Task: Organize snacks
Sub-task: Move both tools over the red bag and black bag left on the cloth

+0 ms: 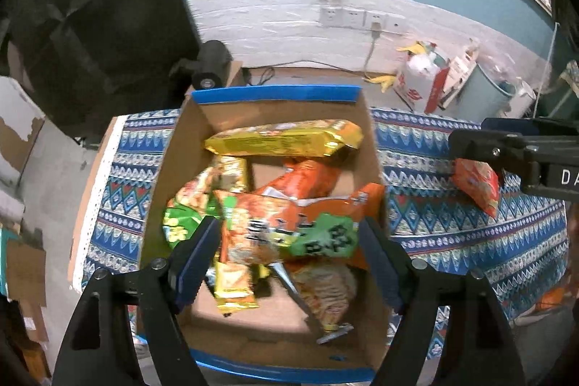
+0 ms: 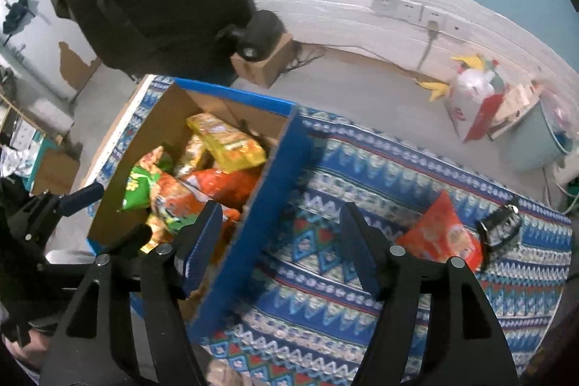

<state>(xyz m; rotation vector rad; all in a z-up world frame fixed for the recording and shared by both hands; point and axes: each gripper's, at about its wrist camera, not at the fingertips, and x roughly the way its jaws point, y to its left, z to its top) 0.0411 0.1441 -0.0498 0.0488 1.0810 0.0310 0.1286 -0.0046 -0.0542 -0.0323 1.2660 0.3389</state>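
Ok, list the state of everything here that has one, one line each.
Cardboard box: open-topped, holding several snack packs.
Yellow snack pack: in the box, lying flat at the far end.
Orange-and-green snack pack: in the box, on top of the pile.
Red snack pack: outside the box, lying on the patterned cloth.
Left gripper: open, over the box.
Right gripper: open, empty, astride the box's wall.

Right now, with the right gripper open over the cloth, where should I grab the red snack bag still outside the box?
Judging by its pose, take the red snack bag from above at its raised upper corner. It lies flat on the patterned cloth, so its thin, sealed edge suits the right gripper better than the puffed middle.
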